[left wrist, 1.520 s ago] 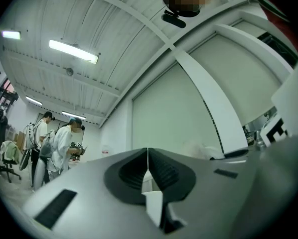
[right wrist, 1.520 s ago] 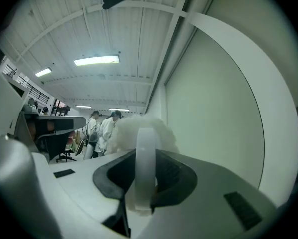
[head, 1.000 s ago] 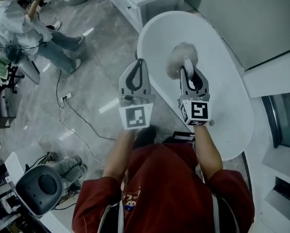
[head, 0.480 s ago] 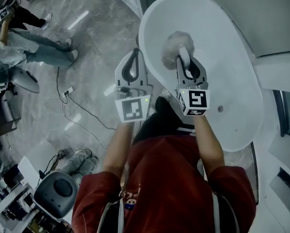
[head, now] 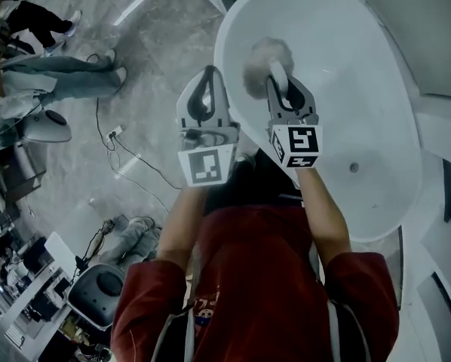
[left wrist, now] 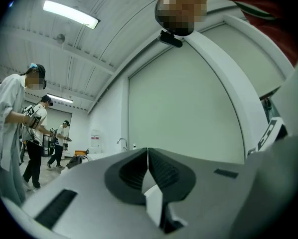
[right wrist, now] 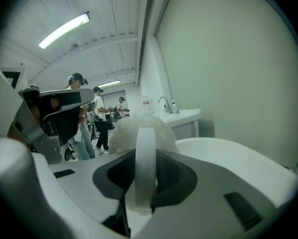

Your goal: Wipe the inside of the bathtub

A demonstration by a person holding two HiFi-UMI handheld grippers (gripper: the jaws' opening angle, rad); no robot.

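one fluffy duster (head: 263, 60) sits clamped in the right tool (head: 279, 83) above the bathtub (head: 361, 74); left tool (head: 208, 76) closed, empty.

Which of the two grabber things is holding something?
The right gripper. Its jaws are clamped on the handle of a fluffy duster, held over the bathtub. The left gripper is shut with nothing between its jaws.

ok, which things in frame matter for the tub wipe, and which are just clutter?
Job:
- bathtub
- fluffy duster
- right hand-held gripper, shut on the duster
- left hand-held gripper, shut, empty

Clutter:
- power strip and cable on the floor
- office chair
- bystanders at left
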